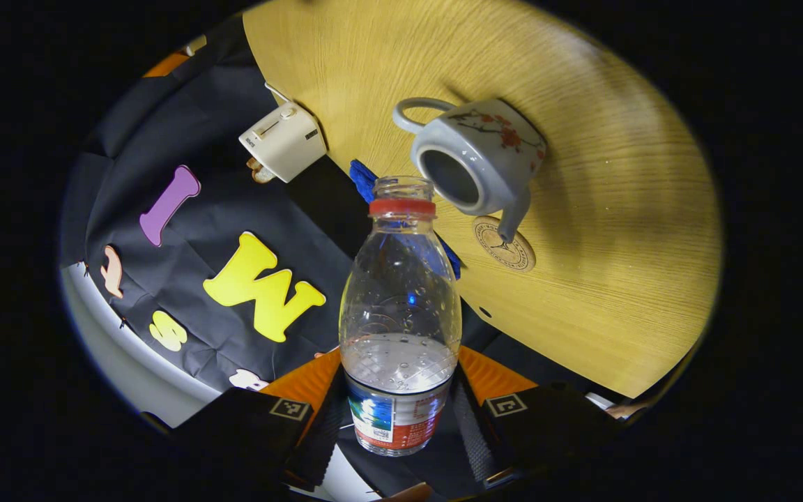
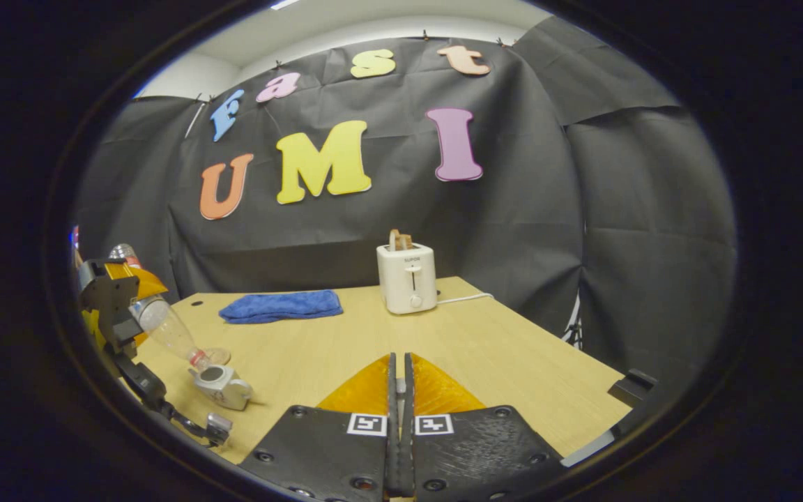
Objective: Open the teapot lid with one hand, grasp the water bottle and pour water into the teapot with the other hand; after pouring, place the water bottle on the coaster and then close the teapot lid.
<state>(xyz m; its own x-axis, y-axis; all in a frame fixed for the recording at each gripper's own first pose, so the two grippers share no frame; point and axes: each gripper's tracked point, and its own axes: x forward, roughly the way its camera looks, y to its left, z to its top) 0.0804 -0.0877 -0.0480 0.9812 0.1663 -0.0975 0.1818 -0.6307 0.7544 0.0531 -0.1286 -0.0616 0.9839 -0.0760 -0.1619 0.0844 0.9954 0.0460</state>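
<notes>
In the left gripper view my left gripper (image 1: 400, 411) is shut on a clear water bottle (image 1: 400, 293) with a red neck ring and no cap. Water fills the part nearest the fingers. Its mouth points toward a grey flowered teapot (image 1: 475, 157), whose top is open with no lid on it. A round coaster (image 1: 506, 244) lies under the spout tip. The right gripper view shows the left gripper (image 2: 116, 307) tilting the bottle (image 2: 168, 331) down over the teapot (image 2: 224, 387). My right gripper (image 2: 399, 390) is shut, with nothing seen between its fingers.
A white toaster (image 2: 407, 277) with bread in it stands at the back of the wooden table (image 2: 499, 355), its cord trailing right. A folded blue cloth (image 2: 281, 305) lies left of it. The table's edge runs along the right and front.
</notes>
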